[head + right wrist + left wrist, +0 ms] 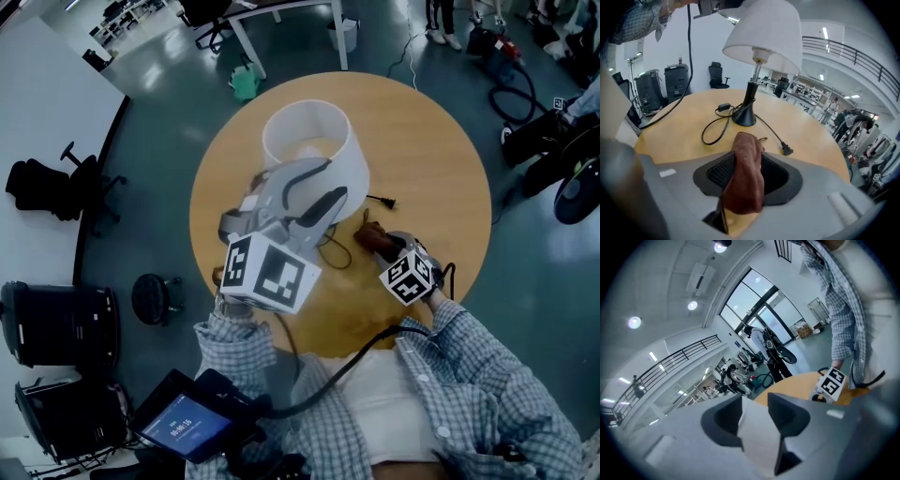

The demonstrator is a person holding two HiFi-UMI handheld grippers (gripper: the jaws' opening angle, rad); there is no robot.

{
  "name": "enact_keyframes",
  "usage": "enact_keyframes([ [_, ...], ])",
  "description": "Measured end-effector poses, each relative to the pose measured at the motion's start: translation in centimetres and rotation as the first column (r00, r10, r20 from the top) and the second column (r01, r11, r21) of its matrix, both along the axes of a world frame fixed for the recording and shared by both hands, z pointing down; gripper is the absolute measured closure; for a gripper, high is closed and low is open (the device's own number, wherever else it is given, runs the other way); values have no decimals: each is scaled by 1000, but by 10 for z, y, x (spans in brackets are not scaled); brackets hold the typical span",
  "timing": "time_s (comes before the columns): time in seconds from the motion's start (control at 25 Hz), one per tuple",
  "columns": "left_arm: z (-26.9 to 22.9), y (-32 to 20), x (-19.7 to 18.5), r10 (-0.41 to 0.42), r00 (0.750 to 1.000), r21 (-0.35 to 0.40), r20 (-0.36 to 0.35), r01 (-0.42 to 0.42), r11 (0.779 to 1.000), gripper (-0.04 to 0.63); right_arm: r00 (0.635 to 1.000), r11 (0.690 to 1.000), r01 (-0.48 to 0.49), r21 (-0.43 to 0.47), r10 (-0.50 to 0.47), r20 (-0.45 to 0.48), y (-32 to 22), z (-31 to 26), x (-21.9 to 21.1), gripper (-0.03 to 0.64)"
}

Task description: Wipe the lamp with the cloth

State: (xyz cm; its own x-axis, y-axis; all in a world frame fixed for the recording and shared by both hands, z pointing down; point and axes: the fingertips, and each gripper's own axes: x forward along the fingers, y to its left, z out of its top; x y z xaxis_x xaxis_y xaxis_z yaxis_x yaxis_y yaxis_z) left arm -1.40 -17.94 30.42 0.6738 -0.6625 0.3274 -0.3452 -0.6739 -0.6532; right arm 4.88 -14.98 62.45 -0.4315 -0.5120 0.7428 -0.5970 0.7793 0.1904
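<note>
Over the round table [441, 169], in the head view, the lamp [309, 141] is seen standing near the middle, and its white shade [356, 164] is met from the near side by the left gripper [323, 187]. The right gripper [384, 246] is held low beside it, with the brown cloth [373, 239] at its tips.

From the left gripper view, a white wall of the shade is seen clamped between the two dark pads.

From the right gripper view, the cloth is shown upright between jaws spread wider than it, so it is judged loose, not pinched. The lamp's black base [744, 117] and cord [712, 129] are seen beyond it, apart.

Steadying is judged the step in hand, with no wiping begun. Next, the cloth is to be gripped firmly and carried up to the shade.
</note>
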Motion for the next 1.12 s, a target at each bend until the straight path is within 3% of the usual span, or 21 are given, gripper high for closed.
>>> enact_keyframes([
  [0.2, -17, 16, -18, -67, 984, 18, -167, 71, 997, 575, 990, 984, -102, 146, 86, 108, -7, -50, 19, 596],
  [0.28, -19, 25, -27, -91, 968, 2, -235, 94, 996, 592, 983, 978, -124, 166, 97, 159, -1, -67, 21, 614],
  [0.4, -2, 40, -36, -132, 938, -101, -321, 104, 989, 592, 954, 979, -146, 144, 101, 283, 16, -87, 15, 614],
  [0.52, 36, 54, -41, -194, 895, -238, -402, 103, 966, 592, 890, 984, -169, 61, 126, 438, 33, -98, 12, 614],
  [0.6, 67, 65, -39, -229, 880, -300, -416, 105, 948, 592, 862, 985, -168, 35, 130, 490, 42, -104, 9, 614],
  [0.76, 118, 96, -22, -256, 883, -411, -393, 80, 908, 592, 882, 993, -115, 40, 84, 463, 58, -97, 2, 614],
  [0.96, 156, 122, -11, -307, 851, -490, -425, 69, 869, 592, 871, 996, -83, 15, 65, 486, 73, -98, -10, 614],
  [1.12, 183, 138, 3, -287, 882, -529, -375, 50, 847, 592, 873, 999, -40, 20, 25, 488, 81, -100, -21, 614],
])
